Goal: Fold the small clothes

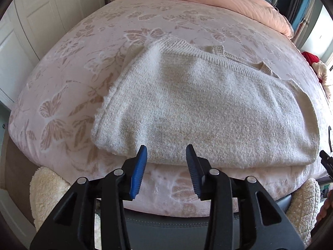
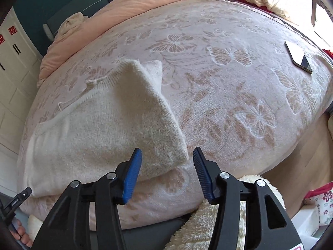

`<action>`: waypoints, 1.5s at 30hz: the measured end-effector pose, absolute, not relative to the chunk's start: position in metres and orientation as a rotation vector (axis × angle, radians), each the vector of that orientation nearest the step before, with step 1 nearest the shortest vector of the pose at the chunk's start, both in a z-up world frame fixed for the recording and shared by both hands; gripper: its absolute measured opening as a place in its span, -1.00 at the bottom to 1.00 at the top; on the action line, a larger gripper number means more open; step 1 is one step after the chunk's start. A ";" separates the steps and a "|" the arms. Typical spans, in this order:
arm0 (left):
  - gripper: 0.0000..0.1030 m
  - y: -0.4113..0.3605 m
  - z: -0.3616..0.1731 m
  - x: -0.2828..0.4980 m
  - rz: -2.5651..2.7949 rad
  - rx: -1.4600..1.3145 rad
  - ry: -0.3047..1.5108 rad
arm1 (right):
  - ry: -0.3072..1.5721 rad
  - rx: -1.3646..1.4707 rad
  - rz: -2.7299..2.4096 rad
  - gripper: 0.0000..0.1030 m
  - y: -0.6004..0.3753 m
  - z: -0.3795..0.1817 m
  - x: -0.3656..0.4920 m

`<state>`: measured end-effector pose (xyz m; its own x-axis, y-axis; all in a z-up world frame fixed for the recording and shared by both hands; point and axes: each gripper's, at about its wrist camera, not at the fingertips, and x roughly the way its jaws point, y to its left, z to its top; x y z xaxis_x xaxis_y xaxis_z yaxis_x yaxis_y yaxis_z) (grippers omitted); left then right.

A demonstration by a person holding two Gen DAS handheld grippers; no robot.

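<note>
The folded cream knitted sweater (image 1: 204, 108) lies flat near the front edge of the bed with a pink butterfly-pattern blanket (image 2: 229, 87). Left claw (image 1: 166, 156) and right claw (image 2: 167, 158) are both released, empty, hovering at that edge.

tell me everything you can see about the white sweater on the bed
The sweater is a fuzzy, off-white knit with ribbed edging along its far side. It lies folded into a rough rectangle near the front edge of the pink butterfly-patterned blanket, its right corner slightly raised. Only the blanket touches it: the left gripper and right gripper hover open just before its near edge, holding nothing.
</note>
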<state>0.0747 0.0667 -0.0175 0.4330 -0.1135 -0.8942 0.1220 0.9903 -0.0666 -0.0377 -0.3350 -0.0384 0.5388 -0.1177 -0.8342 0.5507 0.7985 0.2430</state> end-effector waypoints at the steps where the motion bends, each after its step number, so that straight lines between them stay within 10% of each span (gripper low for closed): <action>1: -0.18 0.067 -0.015 0.074 -0.146 0.004 1.108 | 0.913 0.521 -0.424 0.14 -0.336 -0.036 -0.033; 9: 0.08 0.084 -0.008 0.085 -0.093 -0.023 1.093 | 0.905 0.499 -0.379 0.25 -0.337 -0.026 -0.001; 16: 0.72 0.097 0.016 0.150 -0.132 -0.156 1.028 | 0.900 0.466 -0.341 0.38 -0.342 -0.018 0.043; 24: 0.77 0.092 -0.028 0.224 -0.090 -0.196 1.096 | 0.953 0.410 -0.383 0.50 -0.349 -0.035 0.100; 25: 0.72 0.091 -0.033 0.227 -0.090 -0.196 1.102 | 0.961 0.401 -0.382 0.50 -0.348 -0.038 0.106; 28: -0.31 0.085 -0.045 0.231 -0.130 -0.178 1.121 | 1.016 0.405 -0.381 0.34 -0.349 -0.053 0.121; 29: -0.83 0.084 -0.048 0.231 -0.125 -0.176 1.141 | 1.030 0.411 -0.389 -0.22 -0.348 -0.057 0.123; 30: -0.85 0.085 -0.049 0.229 -0.127 -0.193 1.143 | 1.038 0.411 -0.399 -0.74 -0.347 -0.059 0.123; 45: -0.89 0.166 0.149 0.062 -0.326 -0.397 0.699 | 0.362 0.379 -0.043 -0.86 -0.310 0.164 -0.085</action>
